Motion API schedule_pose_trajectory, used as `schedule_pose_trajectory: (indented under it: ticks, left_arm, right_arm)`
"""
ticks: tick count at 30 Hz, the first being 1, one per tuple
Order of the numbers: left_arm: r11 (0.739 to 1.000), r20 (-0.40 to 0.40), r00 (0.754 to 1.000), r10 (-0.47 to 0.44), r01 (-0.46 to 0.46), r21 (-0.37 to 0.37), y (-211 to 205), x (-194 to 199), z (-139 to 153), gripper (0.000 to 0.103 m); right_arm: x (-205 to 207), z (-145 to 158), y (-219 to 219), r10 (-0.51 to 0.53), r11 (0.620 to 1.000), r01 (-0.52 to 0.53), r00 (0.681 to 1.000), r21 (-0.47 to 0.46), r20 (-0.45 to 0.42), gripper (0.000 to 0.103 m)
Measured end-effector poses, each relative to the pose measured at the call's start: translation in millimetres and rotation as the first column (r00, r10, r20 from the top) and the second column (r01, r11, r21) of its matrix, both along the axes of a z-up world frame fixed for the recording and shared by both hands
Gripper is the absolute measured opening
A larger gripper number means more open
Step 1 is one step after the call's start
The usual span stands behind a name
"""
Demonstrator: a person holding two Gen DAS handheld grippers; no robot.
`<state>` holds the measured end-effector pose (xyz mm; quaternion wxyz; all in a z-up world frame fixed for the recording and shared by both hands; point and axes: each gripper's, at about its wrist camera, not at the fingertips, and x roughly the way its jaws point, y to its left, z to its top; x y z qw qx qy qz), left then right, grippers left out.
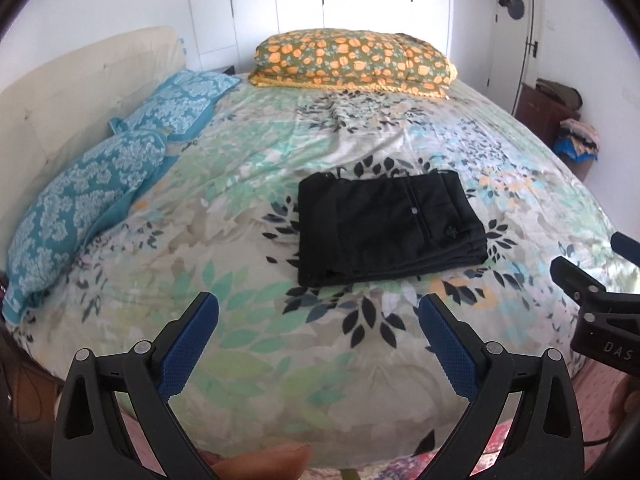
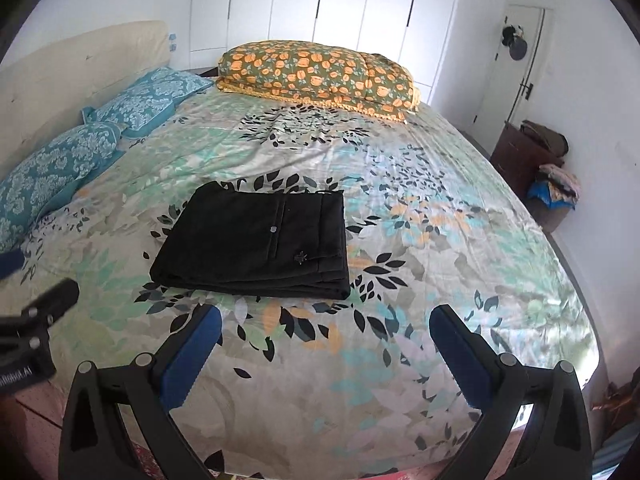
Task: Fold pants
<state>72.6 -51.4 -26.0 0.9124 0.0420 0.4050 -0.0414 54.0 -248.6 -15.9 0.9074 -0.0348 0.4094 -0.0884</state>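
Both grippers hang over the near edge of the bed (image 1: 280, 152), fingers spread wide, gripping nothing: left gripper (image 1: 319, 312), right gripper (image 2: 325, 324). Black pants (image 1: 384, 224) sit folded into a flat, layered rectangle on the soft leaf-print bedspread, just beyond the left fingers (image 1: 192, 344) and ahead-left of the right ones. One small button shows on top.

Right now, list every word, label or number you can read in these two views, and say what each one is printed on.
"DAS": white letters on the black body of the right gripper, at the right edge of the left wrist view; the word is cut off by the frame.
White lettering on the left gripper body, at the left edge of the right wrist view: too blurred to read.
Black folded pants: no readable label.
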Motion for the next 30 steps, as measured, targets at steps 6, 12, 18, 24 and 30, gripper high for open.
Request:
schedule_pose_trajectory:
  ticks: [6, 12, 18, 24, 30]
  left_arm:
    - [1.0, -0.048, 0.999, -0.007, 0.007, 0.003, -7, -1, -11, 0.102]
    - [1.0, -0.06, 0.998, -0.001, 0.001, -0.001, -6, -1, -14, 0.102]
    - [1.0, -0.064, 0.998, 0.002, -0.002, 0.001, -5, 0, -16, 0.102]
    - [1.0, -0.06, 0.998, -0.002, 0.003, 0.011, -5, 0, -18, 0.102]
    - [1.0, -0.06, 0.998, -0.004, 0.004, 0.013, -5, 0, -19, 0.102]
  right_arm:
    - [-7, -14, 10, 0.015, 0.999, -0.015, 1.0, -0.03, -0.022, 0.103]
    - [-7, -12, 14, 0.037, 0.999, -0.038, 0.999, -0.039, -0.011, 0.103]
    - [-7, -14, 11, 0.026, 0.999, -0.026, 1.0, -0.033, -0.015, 0.103]
    - [-7, -15, 10, 0.021, 0.999, -0.022, 1.0, -0.032, -0.018, 0.103]
    - [-7, -17, 9, 0.019, 0.999, -0.02, 1.0, -0.03, -0.023, 0.103]
